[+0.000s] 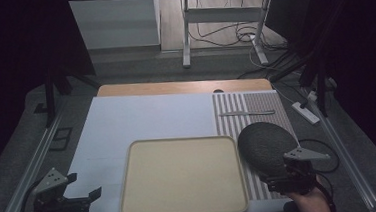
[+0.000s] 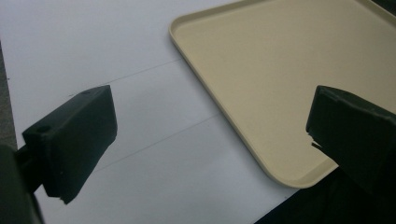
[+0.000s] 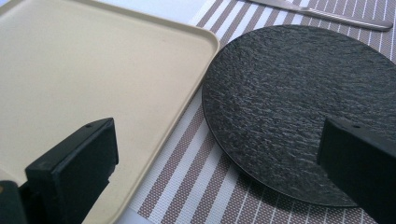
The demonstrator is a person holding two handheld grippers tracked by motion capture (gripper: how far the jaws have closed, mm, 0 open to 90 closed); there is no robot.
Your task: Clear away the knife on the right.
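Observation:
A beige tray [image 1: 182, 176] lies empty at the front middle of the table, also seen in the left gripper view [image 2: 280, 70] and the right gripper view [image 3: 84, 74]. A dark textured round plate [image 1: 265, 145] rests on a striped placemat [image 1: 232, 120] to the tray's right, close before my right gripper [image 3: 217, 154]. A metal knife [image 1: 246, 113] lies on the mat behind the plate. My left gripper [image 1: 84, 196] hovers open at the front left, over white table covering beside the tray's corner. My right gripper [image 1: 286, 179] stands open over the plate's near edge, nothing between its jaws.
A white covering [image 1: 142, 119] spans the table's left and middle. A wooden table edge [image 1: 184, 87] shows at the back. Beyond stand a desk frame [image 1: 220, 28], floor cables and a power strip [image 1: 305, 112]. Metal rails [image 1: 30, 167] run along both sides.

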